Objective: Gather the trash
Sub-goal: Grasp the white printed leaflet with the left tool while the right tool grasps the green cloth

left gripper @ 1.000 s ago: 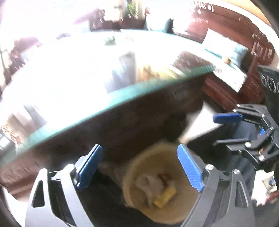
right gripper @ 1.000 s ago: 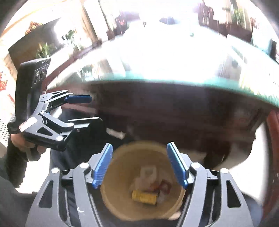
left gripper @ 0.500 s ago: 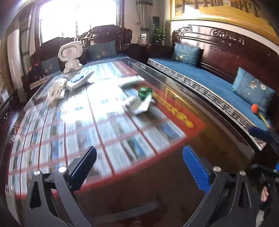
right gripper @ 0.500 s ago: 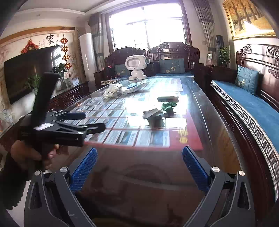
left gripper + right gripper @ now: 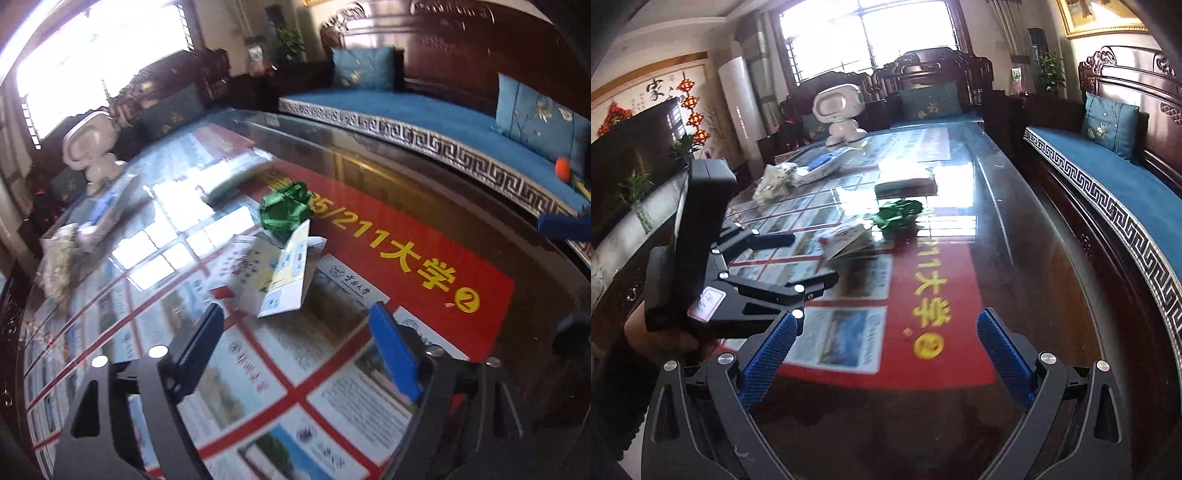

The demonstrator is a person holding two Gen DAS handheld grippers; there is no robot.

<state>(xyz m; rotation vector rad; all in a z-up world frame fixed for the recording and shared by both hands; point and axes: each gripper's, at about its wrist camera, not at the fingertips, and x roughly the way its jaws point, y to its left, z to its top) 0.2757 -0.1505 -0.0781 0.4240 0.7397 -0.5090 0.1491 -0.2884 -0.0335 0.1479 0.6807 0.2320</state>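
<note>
Hovering over the glass table (image 5: 1015, 236), both grippers' fingers apart and empty, the left's just narrowing, near green wrapper (image 5: 286, 210)

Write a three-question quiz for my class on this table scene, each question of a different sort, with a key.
1. True or false: the left claw has something clamped between its fingers.
2. Multiple choice: the green crumpled wrapper lies (A) inside a bin, (B) on the glass table just beyond the folded paper leaflet, (C) on the blue sofa.
3. Fill in: the white robot figure stands at the ____ end of the table, by the window.

Key
1. False: both the left claw and the right claw are open, with nothing between the fingers.
2. B
3. far
</note>
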